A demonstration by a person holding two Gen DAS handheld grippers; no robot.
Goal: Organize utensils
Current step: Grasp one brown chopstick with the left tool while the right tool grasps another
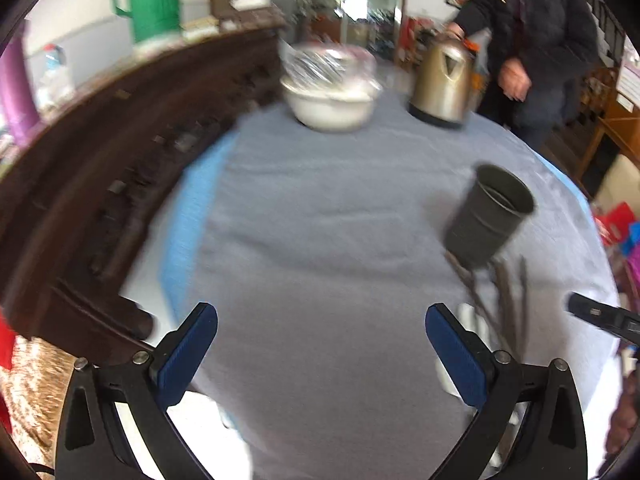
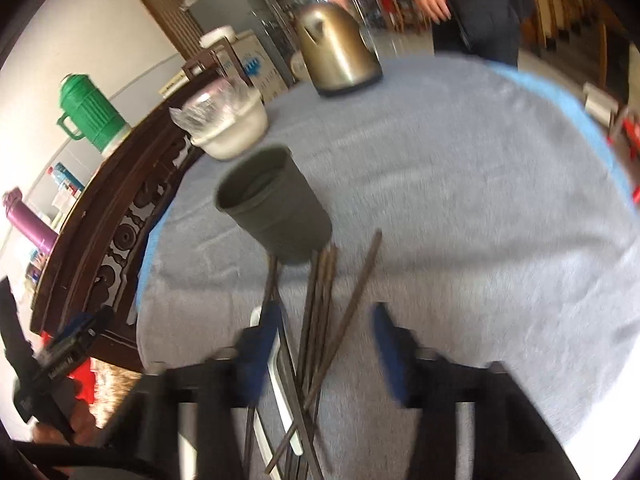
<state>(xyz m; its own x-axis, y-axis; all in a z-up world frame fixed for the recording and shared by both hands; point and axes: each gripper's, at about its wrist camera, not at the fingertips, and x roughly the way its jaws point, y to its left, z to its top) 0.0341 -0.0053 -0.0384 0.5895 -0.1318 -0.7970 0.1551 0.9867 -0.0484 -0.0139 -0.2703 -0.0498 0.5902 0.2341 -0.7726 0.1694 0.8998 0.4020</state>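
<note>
A loose bundle of dark chopsticks (image 2: 320, 312) lies on the grey tablecloth (image 2: 460, 208) at the near side of the round table, fanned out and pointing toward a dark cylindrical cup (image 2: 276, 204) that stands just beyond their far tips. In the right wrist view a white utensil (image 2: 280, 392), too blurred to name, lies beside the sticks.

The right gripper (image 2: 324, 344) hangs over the chopsticks with the sticks between its 2 blue pads (image 2: 390, 356). The jaws stand partly apart, and no pad visibly presses on a stick.

The left gripper (image 1: 320, 348) hovers over bare cloth to the left of the bundle, jaws spread wide with nothing between them. From its view the chopsticks (image 1: 504, 300) and cup (image 1: 488, 216) sit to the right.

Farther back stand a white bowl (image 1: 332, 104) holding crumpled clear plastic and a brass-coloured kettle (image 1: 440, 80). A person in a dark jacket (image 1: 536, 20) stands behind the table, 1 hand (image 1: 454, 34) on the kettle's top. A dark carved wooden sideboard (image 1: 120, 140) along the left carries a green jug (image 1: 152, 0).
</note>
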